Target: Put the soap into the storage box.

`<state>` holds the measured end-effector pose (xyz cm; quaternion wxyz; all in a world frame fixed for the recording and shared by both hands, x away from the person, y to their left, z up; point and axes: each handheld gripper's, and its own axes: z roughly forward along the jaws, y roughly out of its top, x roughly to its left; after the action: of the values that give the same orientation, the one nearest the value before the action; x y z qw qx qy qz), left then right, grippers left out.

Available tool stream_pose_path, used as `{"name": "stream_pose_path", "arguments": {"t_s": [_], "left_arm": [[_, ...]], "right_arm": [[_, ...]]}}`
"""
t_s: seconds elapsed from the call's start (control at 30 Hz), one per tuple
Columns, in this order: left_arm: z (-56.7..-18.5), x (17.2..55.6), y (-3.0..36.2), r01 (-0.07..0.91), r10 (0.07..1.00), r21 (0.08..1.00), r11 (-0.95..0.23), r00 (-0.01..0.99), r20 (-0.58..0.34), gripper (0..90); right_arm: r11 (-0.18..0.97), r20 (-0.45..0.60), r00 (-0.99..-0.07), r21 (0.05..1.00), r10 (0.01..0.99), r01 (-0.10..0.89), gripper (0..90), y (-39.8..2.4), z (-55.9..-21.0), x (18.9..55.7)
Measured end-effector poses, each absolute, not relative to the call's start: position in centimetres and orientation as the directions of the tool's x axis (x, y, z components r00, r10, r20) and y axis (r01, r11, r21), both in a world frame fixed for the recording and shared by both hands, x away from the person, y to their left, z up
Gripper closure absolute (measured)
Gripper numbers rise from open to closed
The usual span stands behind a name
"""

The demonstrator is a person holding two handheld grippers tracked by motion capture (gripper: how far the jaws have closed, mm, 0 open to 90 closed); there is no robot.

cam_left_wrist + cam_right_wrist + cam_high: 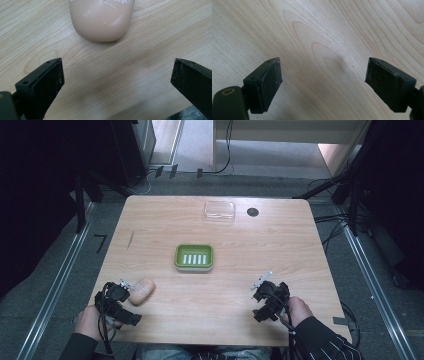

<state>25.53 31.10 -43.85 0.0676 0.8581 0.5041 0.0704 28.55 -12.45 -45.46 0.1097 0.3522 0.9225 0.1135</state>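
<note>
Standing over the light wooden tabletop (220, 285), a person holds a black two-jaw gripper in each hand near its front edge. The left gripper (121, 289) sits at the front left corner, its jaws spread wide and empty. Just beyond them lies a rounded, peach-coloured bar of soap (141, 291), resting flat on the wood; in the left gripper view the soap (102, 18) is ahead of the jaws and apart from both, with bare wood between them. The left hand (89, 321) wraps the gripper body from behind, and a dark sleeve comes up from the bottom edge.

The right gripper (261, 289) is at the front right, well apart from the soap, angled toward the middle of the tabletop. Its jaws are also spread wide with nothing between them, and the right gripper view shows plain wood grain (322, 57) under them. The right hand (299, 310) holds it from behind, the sleeve dark with pale stripes.

Near the middle of the tabletop stands a green rectangular soap dish (194, 257) with pale slots in its base, nothing in it. Farther back lies a clear plastic rectangular lid (219, 210), and just to its right a small dark round disc (252, 212) lies in the wood.
</note>
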Motion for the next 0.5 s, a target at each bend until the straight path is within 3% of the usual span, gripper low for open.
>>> {"name": "stream_pose_path", "arguments": {"t_s": [0.5], "left_arm": [[-43.78, 25.51, 31.31, 0.846, 0.873, 0.225, -0.483, 0.486, 0.046, 0.0]], "right_arm": [[0.728, -0.117, -0.731, 0.283, 0.673, 0.625, 14.3, -12.13, -45.5, 28.6]]}}
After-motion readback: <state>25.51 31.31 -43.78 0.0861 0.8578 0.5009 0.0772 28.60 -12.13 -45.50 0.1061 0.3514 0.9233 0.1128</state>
